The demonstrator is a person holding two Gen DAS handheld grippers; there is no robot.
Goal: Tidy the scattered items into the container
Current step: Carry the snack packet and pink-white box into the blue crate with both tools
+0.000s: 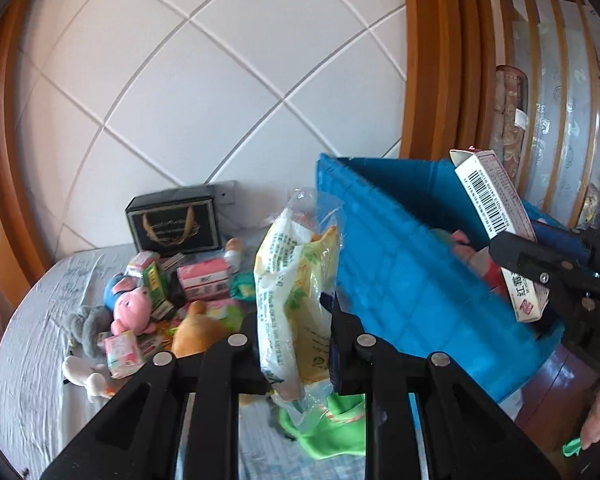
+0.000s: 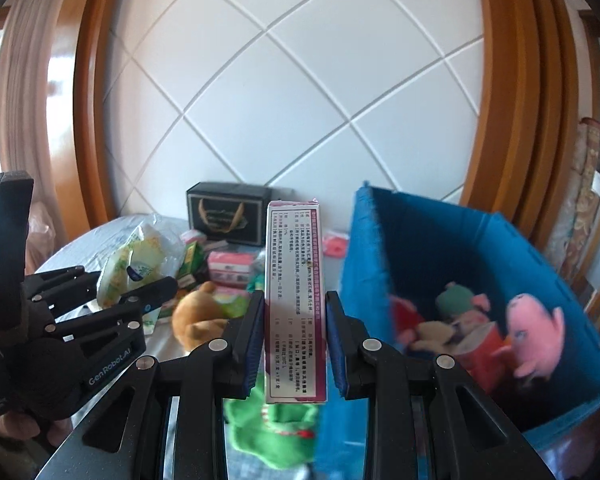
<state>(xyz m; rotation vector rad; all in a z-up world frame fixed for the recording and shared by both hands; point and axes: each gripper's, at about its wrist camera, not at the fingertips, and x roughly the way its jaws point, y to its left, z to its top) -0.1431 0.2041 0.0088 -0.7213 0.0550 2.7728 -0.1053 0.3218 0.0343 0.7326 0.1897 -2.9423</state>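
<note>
**Two items in hand, heading for the bin**

The blue bin (image 2: 500,240) stands open at the right end of the bed (image 1: 32,320), already holding a pink plush and a few other toys. Both carried items are held up at about its rim, which I take to be for clearing the wall before dropping them in.

The left gripper (image 1: 296,344) is clamped tight on a crinkly packet (image 1: 296,280), pinching it low so most of it stands up between the fingers, just left of the bin's near wall. The right gripper (image 2: 296,344) is closed on a tall narrow box (image 2: 296,300), held upright by its lower half; in the left view that box (image 1: 496,216) hangs over the bin's opening.

More remains to tidy: a heap (image 1: 160,292) of small cartons and plush toys lies on the bed, with a green plush (image 2: 272,428) under the grippers and a black box (image 1: 174,220) against the headboard.
</note>
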